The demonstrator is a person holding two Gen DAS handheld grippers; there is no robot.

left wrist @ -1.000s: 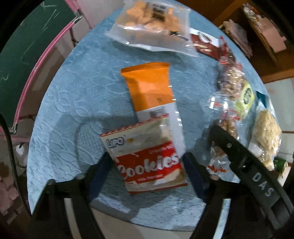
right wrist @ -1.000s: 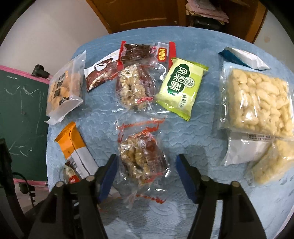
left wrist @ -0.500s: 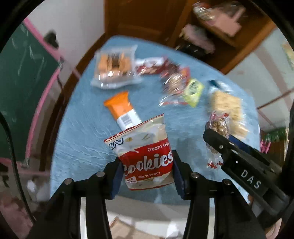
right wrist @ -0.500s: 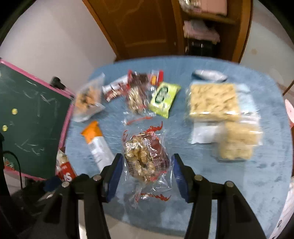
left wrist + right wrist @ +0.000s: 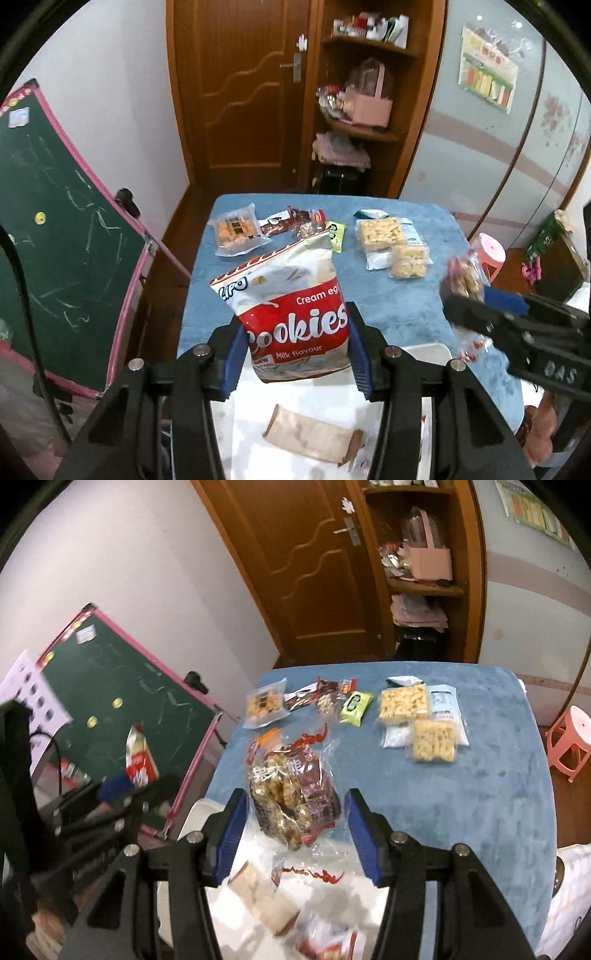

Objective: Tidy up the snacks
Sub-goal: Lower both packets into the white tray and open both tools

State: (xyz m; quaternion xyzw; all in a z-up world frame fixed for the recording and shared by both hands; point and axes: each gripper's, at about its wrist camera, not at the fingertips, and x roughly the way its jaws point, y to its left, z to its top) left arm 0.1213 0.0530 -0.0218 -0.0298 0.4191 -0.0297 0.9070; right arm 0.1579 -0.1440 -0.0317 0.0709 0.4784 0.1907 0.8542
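Observation:
My left gripper (image 5: 295, 350) is shut on the lower half of a red and white cookies bag (image 5: 295, 310), held upright in the air. My right gripper (image 5: 295, 830) is shut on a clear bag of brown nut snacks (image 5: 291, 790) with red print. Both hang above the front edge of the blue-clothed table (image 5: 406, 306), over a white container (image 5: 424, 350). In the left wrist view the right gripper (image 5: 480, 306) and its nut bag (image 5: 463, 277) show at the right. In the right wrist view the left gripper (image 5: 129, 790) and the cookies bag (image 5: 138, 760) show at the left.
Several packs lie along the table's far side: orange crackers (image 5: 236, 230), brown-red packs (image 5: 295, 223), a green pack (image 5: 337, 236), pale puffed packs (image 5: 382, 232). An orange pack (image 5: 267, 736) peeks out behind the nut bag. A chalkboard (image 5: 55, 258) stands left, a pink stool (image 5: 569, 738) right.
The left gripper closed on the cookies bag. Both grippers then rose off the table with their bags and drew back toward the near edge, so the room beyond came into view.

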